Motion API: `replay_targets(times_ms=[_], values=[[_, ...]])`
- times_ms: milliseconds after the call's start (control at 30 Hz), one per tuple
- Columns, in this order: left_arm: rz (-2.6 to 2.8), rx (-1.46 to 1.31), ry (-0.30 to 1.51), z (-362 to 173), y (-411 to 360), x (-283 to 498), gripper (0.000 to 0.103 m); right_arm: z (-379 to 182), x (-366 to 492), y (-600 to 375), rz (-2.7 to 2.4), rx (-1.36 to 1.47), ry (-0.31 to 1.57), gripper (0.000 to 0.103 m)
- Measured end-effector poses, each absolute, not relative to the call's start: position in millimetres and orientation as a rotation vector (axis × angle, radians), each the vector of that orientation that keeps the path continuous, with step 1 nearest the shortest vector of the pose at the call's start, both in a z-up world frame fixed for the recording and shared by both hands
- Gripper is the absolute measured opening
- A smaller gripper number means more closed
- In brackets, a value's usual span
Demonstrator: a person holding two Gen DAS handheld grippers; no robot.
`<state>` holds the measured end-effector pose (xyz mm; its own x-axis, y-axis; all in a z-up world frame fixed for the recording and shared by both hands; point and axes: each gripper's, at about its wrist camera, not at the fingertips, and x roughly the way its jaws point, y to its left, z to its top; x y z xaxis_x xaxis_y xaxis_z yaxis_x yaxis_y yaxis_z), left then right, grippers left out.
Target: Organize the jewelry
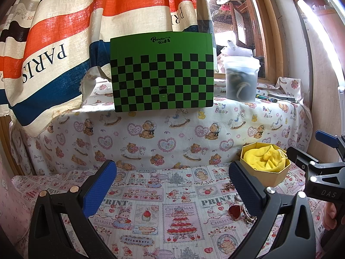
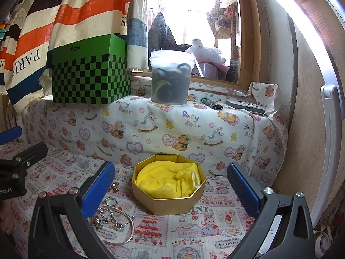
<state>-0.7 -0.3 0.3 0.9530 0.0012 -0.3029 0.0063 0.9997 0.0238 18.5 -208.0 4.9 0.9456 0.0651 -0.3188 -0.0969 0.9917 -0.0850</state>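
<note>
**Right wrist view: both grippers wide, jewelry loose beside the box**

Right wrist camera has the right gripper hovering over the counter with its printed cloth, jaws spread wide and holding nothing. Between them sits the gold octagonal cardboard box, lined with yellow cloth. Just left of the box, the jewelry: a silver bangle, a tangle of silver chain pieces, all lying on the cloth. Over on the left wrist view, the left gripper is also spread and empty, a red heart-shaped pendant by its right finger.
</note>
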Motion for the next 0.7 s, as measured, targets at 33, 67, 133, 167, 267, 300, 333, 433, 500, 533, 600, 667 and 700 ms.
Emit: replay_targets(times_ms=[33, 67, 133, 167, 267, 300, 333, 433, 500, 533, 600, 667, 700], values=[[-0.003, 0.025, 0.308, 0.3, -0.3, -0.7, 0.103, 4.8, 18.5, -207.9, 0.083, -0.1, 0.321, 0.103], [-0.003, 0.025, 0.308, 0.2, -0.3, -0.6, 0.103, 4.7, 18.6, -207.9, 0.083, -0.101, 0.322, 0.103], [-0.003, 0.025, 0.308, 0.3, -0.3, -0.7, 0.103, 5.0, 18.4, -208.0, 0.083, -0.1, 0.322, 0.103], [-0.003, 0.025, 0.308, 0.2, -0.3, -0.6, 0.103, 4.8, 18.2, -208.1, 0.082, -0.1, 0.322, 0.103], [-0.003, 0.025, 0.308, 0.3, -0.3, -0.7, 0.103, 4.8, 18.3, -207.8, 0.083, -0.1, 0.322, 0.103], [-0.002, 0.025, 0.308, 0.2, -0.3, -0.6, 0.103, 5.1, 18.4, -208.2, 0.083, -0.101, 0.322, 0.103], [-0.003, 0.025, 0.308, 0.3, -0.3, -0.7, 0.103, 5.0, 18.4, -208.6, 0.083, -0.101, 0.322, 0.103], [-0.002, 0.025, 0.308, 0.3, -0.3, -0.7, 0.103, 5.1, 18.6, -209.6, 0.084, -0.1, 0.324, 0.103], [-0.003, 0.025, 0.308, 0.3, -0.3, -0.7, 0.103, 4.9, 18.8, -208.1, 0.086, -0.101, 0.327, 0.103], [-0.002, 0.025, 0.308, 0.3, -0.4, -0.7, 0.103, 4.7, 18.7, -207.7, 0.087, -0.102, 0.329, 0.103], [-0.002, 0.025, 0.308, 0.3, -0.3, -0.7, 0.103, 4.2, 19.1, -206.9, 0.087, -0.102, 0.328, 0.103], [-0.003, 0.025, 0.309, 0.2, -0.3, -0.7, 0.103, 4.2, 19.2, -206.9, 0.087, -0.102, 0.329, 0.103], [-0.006, 0.024, 0.311, 0.4, -0.1, -1.0, 0.103, 3.9, 19.2, -206.5, 0.087, -0.102, 0.33, 0.103]])
